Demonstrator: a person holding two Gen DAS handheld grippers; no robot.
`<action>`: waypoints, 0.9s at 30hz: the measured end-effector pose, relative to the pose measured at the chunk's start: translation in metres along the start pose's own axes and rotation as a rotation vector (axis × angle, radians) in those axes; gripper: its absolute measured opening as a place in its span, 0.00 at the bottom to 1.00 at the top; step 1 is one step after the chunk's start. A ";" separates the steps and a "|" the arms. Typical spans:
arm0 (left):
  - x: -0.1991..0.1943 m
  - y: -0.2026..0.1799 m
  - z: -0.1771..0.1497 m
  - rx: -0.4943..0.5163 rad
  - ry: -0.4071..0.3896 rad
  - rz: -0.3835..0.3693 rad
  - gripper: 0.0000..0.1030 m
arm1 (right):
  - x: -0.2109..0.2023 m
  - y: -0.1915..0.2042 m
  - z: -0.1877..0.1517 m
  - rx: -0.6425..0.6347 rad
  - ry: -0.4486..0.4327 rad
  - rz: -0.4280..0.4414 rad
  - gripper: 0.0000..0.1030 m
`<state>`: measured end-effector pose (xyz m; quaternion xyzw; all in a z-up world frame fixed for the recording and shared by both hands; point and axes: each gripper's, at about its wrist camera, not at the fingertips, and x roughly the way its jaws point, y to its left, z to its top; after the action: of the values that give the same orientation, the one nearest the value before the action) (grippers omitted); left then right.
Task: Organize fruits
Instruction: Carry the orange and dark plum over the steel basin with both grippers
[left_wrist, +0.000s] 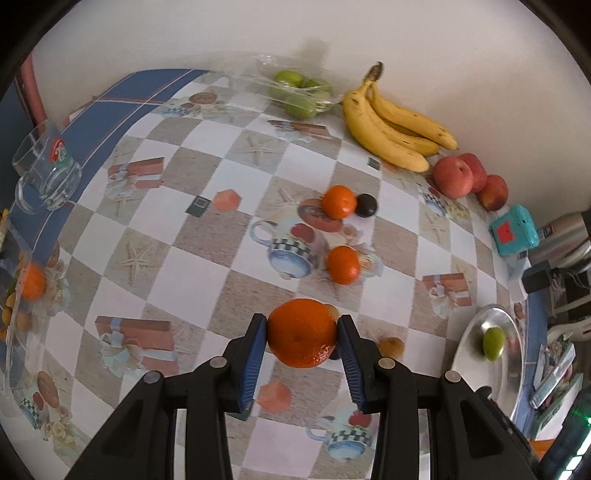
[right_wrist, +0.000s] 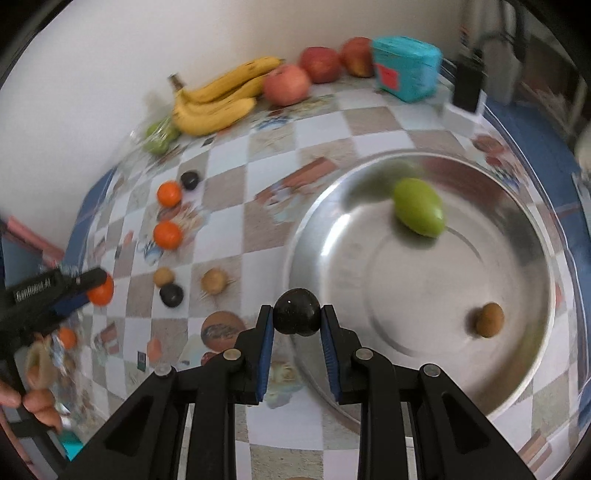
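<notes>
The left gripper (left_wrist: 301, 332) pinches a round orange tangerine (left_wrist: 301, 334) between its blue ribbed pads, held above the checked patterned tablecloth (left_wrist: 207, 206); two more loose orange tangerines (left_wrist: 338, 201) lie on the cloth beyond it, the far one touching a small dark round fruit (left_wrist: 366, 205); the right gripper (right_wrist: 297, 317) is pressed onto a dark round plum-like fruit (right_wrist: 297, 312), held at the near rim of a wide shiny metal plate (right_wrist: 524, 354); inside that plate lie a green oval fruit (right_wrist: 419, 211) and, well apart from it, a small brown round fruit (right_wrist: 489, 319); against the white wall rest a bunch of yellow bananas (right_wrist: 218, 99), three red apples (right_wrist: 286, 84) just beside them, and green fruits in a clear plastic tray (left_wrist: 301, 92); a teal box (right_wrist: 404, 68) stands beside the apples.
</notes>
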<state>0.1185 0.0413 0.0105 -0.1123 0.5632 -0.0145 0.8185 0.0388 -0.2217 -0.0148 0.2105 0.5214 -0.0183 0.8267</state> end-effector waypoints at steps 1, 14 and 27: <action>0.000 -0.003 -0.001 0.008 0.000 -0.001 0.40 | -0.002 -0.004 0.001 0.010 -0.006 -0.006 0.25; 0.004 -0.101 -0.040 0.245 0.046 -0.058 0.40 | -0.030 -0.074 0.007 0.158 -0.077 -0.081 0.25; 0.010 -0.175 -0.090 0.506 -0.001 -0.111 0.40 | -0.041 -0.110 0.007 0.250 -0.126 -0.137 0.26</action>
<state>0.0569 -0.1460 0.0060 0.0652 0.5344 -0.1998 0.8187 -0.0013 -0.3324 -0.0126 0.2740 0.4753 -0.1526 0.8220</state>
